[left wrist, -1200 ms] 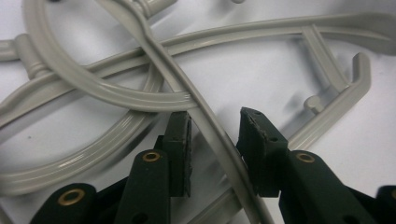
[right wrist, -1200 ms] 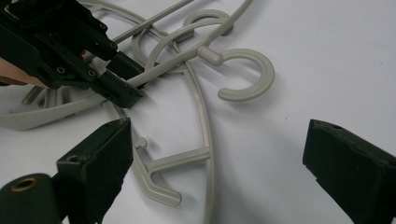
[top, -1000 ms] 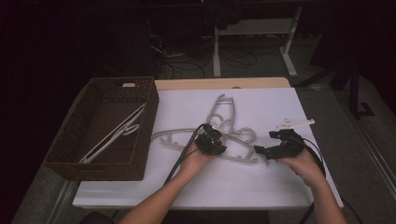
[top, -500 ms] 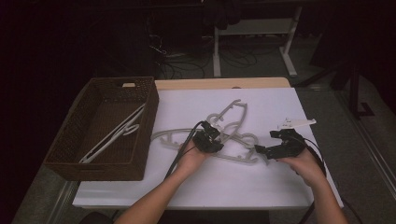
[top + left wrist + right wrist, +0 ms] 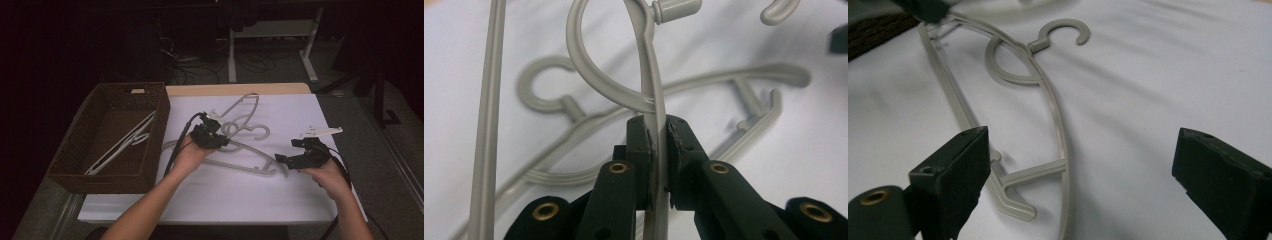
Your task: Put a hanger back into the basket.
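My left gripper (image 5: 218, 140) (image 5: 656, 131) has just closed its jaws and is shut on the arm of a grey plastic hanger (image 5: 241, 107) (image 5: 650, 70), close to its neck. That hanger is lifted, with its far end tilted up over the table's middle. A second grey hanger (image 5: 235, 164) (image 5: 574, 131) (image 5: 1062, 131) lies flat on the white cloth beneath it. To the right, my right gripper (image 5: 291, 152) (image 5: 1080, 147) is held low and open. Its wide-spread jaws stand either side of the lying hanger's end without touching it.
A dark wicker basket (image 5: 161, 125) stands at the table's left and holds white hangers (image 5: 125, 145). A small white clip-like piece (image 5: 320, 131) lies just beyond my right gripper. The white cloth (image 5: 225, 200) covers the table, with desk legs and cables on the dark floor behind.
My left gripper has risen and shifted slightly left with the grey hanger, whose far end has lifted higher off the cloth. The right gripper has stayed put.
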Available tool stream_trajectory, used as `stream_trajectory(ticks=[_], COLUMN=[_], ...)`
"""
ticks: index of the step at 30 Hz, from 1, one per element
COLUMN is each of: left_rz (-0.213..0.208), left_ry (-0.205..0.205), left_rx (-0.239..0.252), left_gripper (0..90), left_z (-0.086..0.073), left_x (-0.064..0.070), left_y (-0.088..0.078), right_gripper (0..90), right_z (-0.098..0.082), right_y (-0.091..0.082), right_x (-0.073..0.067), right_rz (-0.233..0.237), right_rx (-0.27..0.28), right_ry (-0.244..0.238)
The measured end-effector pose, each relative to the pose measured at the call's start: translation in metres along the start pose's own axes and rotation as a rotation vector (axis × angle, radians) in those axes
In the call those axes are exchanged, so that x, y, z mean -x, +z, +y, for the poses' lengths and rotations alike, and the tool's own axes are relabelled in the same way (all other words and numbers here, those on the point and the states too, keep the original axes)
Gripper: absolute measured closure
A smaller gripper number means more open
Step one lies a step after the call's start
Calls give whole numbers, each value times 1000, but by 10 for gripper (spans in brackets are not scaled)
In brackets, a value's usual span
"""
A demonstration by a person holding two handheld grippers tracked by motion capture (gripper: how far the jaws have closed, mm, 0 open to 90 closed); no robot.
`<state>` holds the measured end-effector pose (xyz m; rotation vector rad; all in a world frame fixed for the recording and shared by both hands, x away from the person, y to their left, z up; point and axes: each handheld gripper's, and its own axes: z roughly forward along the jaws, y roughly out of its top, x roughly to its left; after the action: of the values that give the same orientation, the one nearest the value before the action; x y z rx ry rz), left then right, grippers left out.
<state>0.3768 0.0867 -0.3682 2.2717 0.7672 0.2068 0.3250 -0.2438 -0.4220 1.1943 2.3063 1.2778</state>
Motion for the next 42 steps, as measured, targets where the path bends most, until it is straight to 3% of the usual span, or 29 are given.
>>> stream_trajectory(ticks=[3,6,7,9,10,11,12,13,14,17,19,24,27,30,34,42], left_rz=[-13,-24,-23,-23,-31,-31,-42,-42,-37,-23,-18,-2,8,14,23,16], left_ry=[0,-6,-1,-4,-10,-10,-18,-18,-23,-31,-54,-67,-93,-101,-130,-177], left_rx=[19,33,39,44,55,55,67,67,73,82,91,100,115,119,125,108], left_gripper=[822,822,822,822,822,822,822,822,822,822,821,822,822,822,822,821], left_z=[9,12,15,15,16,16,15,15,12,7,-6,-24,-47,-56,-82,-129], left_x=[-12,-19,-26,-28,-36,-36,-43,-43,-52,-62,-77,-93,-109,-114,-127,-149], left_y=[-31,-47,-62,-68,-86,-86,-99,-99,-114,-127,-146,-168,-191,-200,-216,-226], right_gripper=[83,83,83,84,83,83,83,83,84,83,83,84,83,83,83,83], right_z=[0,0,0,0,0,0,0,0,0,0,0,0,0,0,0,0], right_y=[1,1,1,1,1,1,1,1,2,2,3,4,4,4,5,8], right_x=[0,0,0,0,0,0,0,0,0,0,0,0,0,0,0,-1], right_rz=[0,0,0,-1,-1,-1,-2,-2,-2,-2,-4,-4,-6,-7,-12,-12], right_rx=[-4,-4,-4,-3,-3,-3,-3,-3,-4,-6,-9,-11,-14,-17,-18,-27], right_ry=[-1,-1,0,1,1,1,1,1,2,2,2,0,4,3,1,3])
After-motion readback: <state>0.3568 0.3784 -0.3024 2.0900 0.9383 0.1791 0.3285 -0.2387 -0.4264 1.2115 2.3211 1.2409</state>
